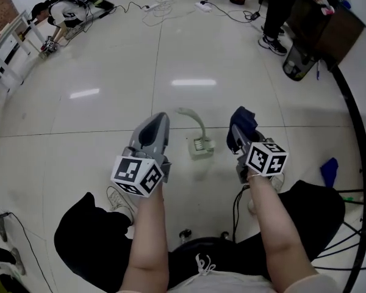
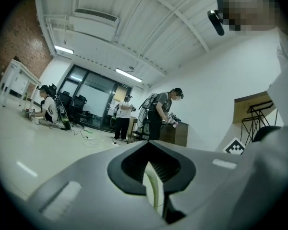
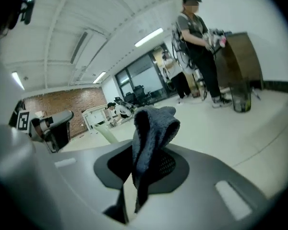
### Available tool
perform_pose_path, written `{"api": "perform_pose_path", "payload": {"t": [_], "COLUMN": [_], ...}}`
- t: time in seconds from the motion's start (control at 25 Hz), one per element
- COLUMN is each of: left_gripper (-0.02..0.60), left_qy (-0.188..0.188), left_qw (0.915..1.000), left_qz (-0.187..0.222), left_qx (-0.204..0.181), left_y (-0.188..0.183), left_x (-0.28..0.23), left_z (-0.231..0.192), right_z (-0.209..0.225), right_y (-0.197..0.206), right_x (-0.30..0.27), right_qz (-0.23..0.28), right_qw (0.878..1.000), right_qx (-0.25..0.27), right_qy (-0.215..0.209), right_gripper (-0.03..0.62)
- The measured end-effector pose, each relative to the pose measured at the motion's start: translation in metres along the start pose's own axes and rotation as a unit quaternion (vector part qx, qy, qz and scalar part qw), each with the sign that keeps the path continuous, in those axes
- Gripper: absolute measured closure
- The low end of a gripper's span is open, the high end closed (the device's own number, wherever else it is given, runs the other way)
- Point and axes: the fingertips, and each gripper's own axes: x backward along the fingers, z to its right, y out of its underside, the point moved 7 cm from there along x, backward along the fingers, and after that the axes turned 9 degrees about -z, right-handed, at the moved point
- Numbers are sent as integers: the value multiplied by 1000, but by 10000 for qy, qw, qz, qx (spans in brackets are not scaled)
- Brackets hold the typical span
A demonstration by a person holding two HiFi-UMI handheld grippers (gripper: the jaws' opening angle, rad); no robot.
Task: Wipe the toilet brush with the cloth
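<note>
Forearms fill the bottom of the frame, one gripper on each. The left gripper [image 1: 153, 124], left of centre, has its jaws drawn together to a thin slit with nothing caught between them. The right gripper [image 1: 237, 133], right of centre, is clamped on a fold of dark cloth [image 1: 245, 118] that stands up above its jaws. The brush [image 1: 201, 146] stands in its base on the floor [image 1: 110, 72] at the frame's middle, between the two grippers and touching neither, near the cloth's left. Nothing steadies it, so a one-sided wipe would likely tip or skid it. The pinched cloth could also pull free under rubbing.
</note>
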Motion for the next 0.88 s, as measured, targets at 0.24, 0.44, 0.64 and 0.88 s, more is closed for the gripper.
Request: {"api": "perform_pose_path", "payload": {"t": [0.24,0.44,0.64,0.88], "left_gripper": [575,575,575,575], "left_qy": [-280,-432,-504,-518], "left_qw": [9996,9989,9982,9977], "left_qz": [-58,-107,-133,-178], "left_qx": [-72,-116,-295,-399], "left_y": [8,14,16,17], "left_x": [22,35,36,37], "left_z": [33,49,57,60], "right_z": [-33,-35,-42,-57], "right_y": [-15,3,2,2], "right_x": [45,61,64,61], "right_qz": [582,495,608,633], "right_qw": [9874,9879,9874,9849], "right_qx": [1314,1294,1329,1538], "right_qy": [656,701,614,491], "right_gripper": [531,531,533,533]}}
